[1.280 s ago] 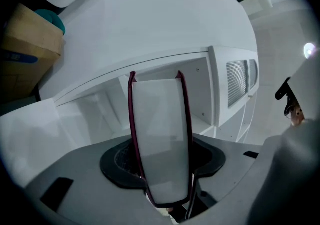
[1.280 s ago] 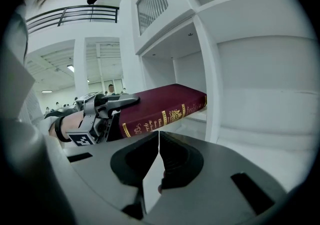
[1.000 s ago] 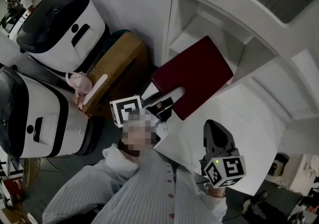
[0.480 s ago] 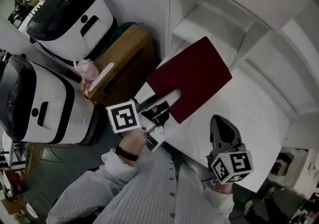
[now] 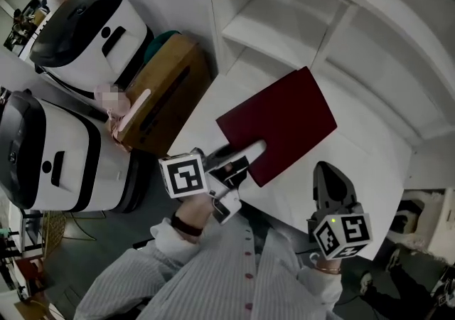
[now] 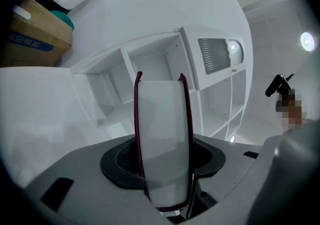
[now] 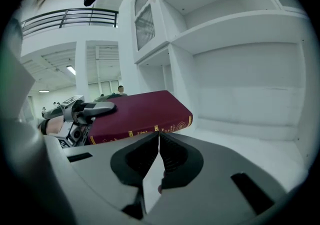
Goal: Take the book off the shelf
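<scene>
A dark red book (image 5: 281,123) lies flat above the white tabletop (image 5: 362,162), in front of the white shelf unit (image 5: 284,20). My left gripper (image 5: 245,151) is shut on the book's near edge, one pale finger lying across the cover. In the left gripper view the book's page edge (image 6: 162,139) fills the gap between the jaws. My right gripper (image 5: 327,173) hangs to the right of the book, shut with nothing in it. The right gripper view shows the book's spine (image 7: 140,128), the left gripper (image 7: 95,110) on it, and the right gripper (image 7: 159,136) with its tips together.
A brown cardboard box (image 5: 163,91) stands left of the table, with a pink item on it. Two large white-and-black machines (image 5: 85,34) (image 5: 43,155) stand further left. People are at the far top left. The shelf compartments in view hold nothing.
The book, still in my left gripper, has come out away from the shelf compartment and now sits over the tabletop. The right gripper has barely shifted.
</scene>
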